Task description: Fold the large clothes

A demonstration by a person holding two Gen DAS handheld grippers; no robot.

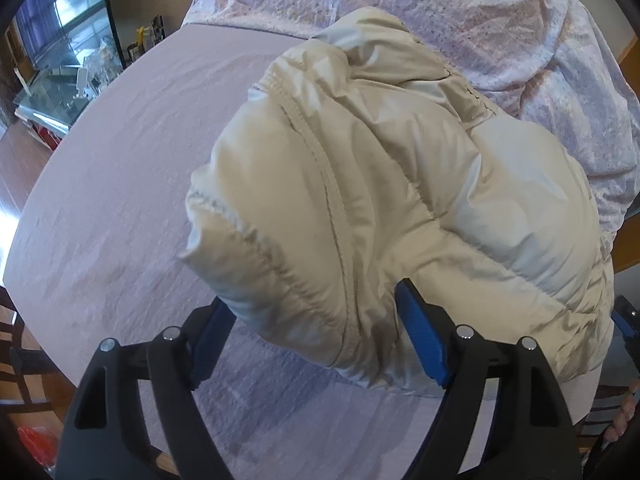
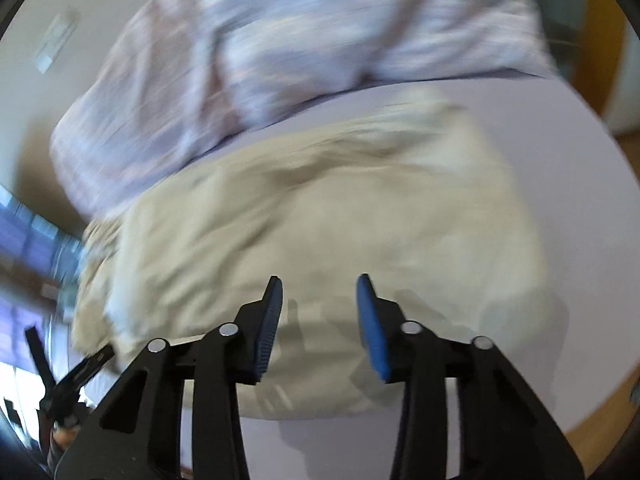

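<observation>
Beige puffer jacket (image 1: pixel 360 200) bunched lengthwise away from camera, left hand-held gripper (image 1: pixel 316 340) wide around it, right hand-held gripper (image 2: pixel 320 320) wide, empty.

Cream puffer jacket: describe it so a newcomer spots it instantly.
On the lavender-covered table, the puffer jacket lies bundled in front of a crumpled floral quilt. It alone is plain, shiny cream with stitched seams.

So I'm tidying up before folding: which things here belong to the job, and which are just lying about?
Job: beige puffer jacket, left hand-held gripper, right hand-held gripper, lilac-covered table.

Lying about: patterned cloth heap, glass cabinet.
</observation>
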